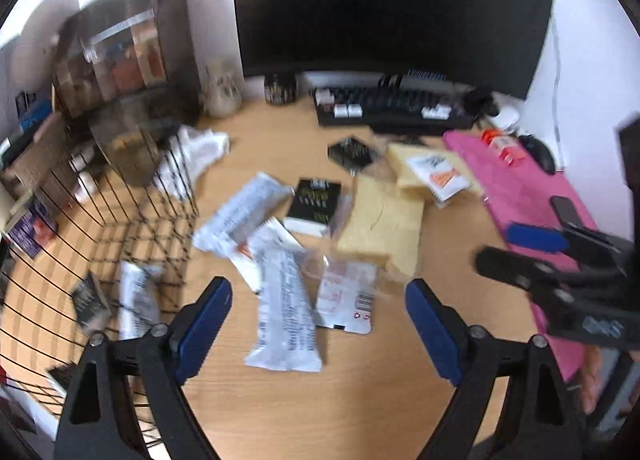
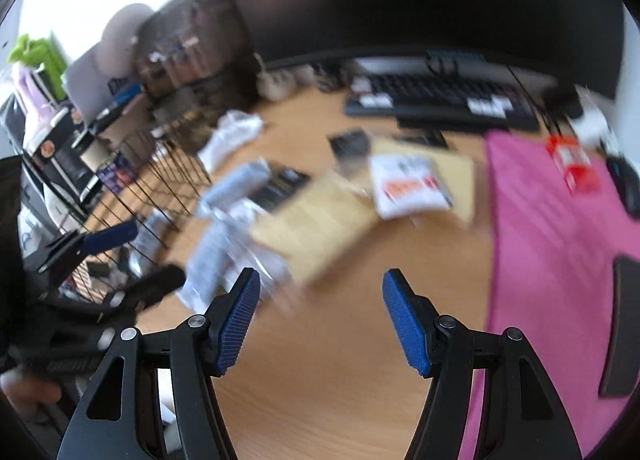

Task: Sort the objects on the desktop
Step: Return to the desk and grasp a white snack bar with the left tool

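Across the bench's middle lies the unsorted heap: white wrappers [image 1: 280,292], a black booklet [image 1: 314,201] and tan padded envelopes [image 1: 380,227]; a wire basket [image 1: 132,215] at the left edge already holds some packets. Left tongs [image 1: 318,324] stand wide and empty above the nearest wrapper; right tongs [image 2: 320,324] stand moderately wide, empty, over bare wood beside a pink cloth [image 2: 560,244]. Risk: overlapping, slippery wrappers may lift together or slide away; both tongs converging could collide.
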Demonstrator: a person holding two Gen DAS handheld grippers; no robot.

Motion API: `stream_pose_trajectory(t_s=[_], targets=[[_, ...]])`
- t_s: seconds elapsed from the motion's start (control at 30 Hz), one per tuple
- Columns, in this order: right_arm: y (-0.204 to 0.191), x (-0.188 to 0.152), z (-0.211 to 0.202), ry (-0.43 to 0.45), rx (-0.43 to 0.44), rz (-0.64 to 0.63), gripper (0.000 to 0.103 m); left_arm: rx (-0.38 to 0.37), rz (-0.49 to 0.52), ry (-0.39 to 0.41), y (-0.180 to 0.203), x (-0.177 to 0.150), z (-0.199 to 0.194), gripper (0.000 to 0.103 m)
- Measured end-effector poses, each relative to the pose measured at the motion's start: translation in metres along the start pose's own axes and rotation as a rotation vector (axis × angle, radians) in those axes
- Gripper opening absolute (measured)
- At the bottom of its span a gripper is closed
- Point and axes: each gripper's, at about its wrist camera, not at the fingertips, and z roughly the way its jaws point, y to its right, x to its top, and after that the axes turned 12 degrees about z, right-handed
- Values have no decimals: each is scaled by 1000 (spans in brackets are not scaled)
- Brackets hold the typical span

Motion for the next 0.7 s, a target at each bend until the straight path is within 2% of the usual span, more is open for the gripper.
stream_pose_trajectory(t_s=[0.13,0.23,0.33,0.47,0.7], targets=[[31,-8,7,-18,-36,28,64,39,7,-48,5,-6,22,89],[44,-5,12,-32,-31,54,64,55,4,-77,1,-10,32,89],[45,-3,20,-40,-19,58,64,81,-11,-102,-7,-14,41,89],[40,-5,36,-72,-13,52,64,74,-20,-119,-15,-18,49,89],[36,-8,44,-82,-5,50,64,80,-24,-109,-26,-26,60,88]])
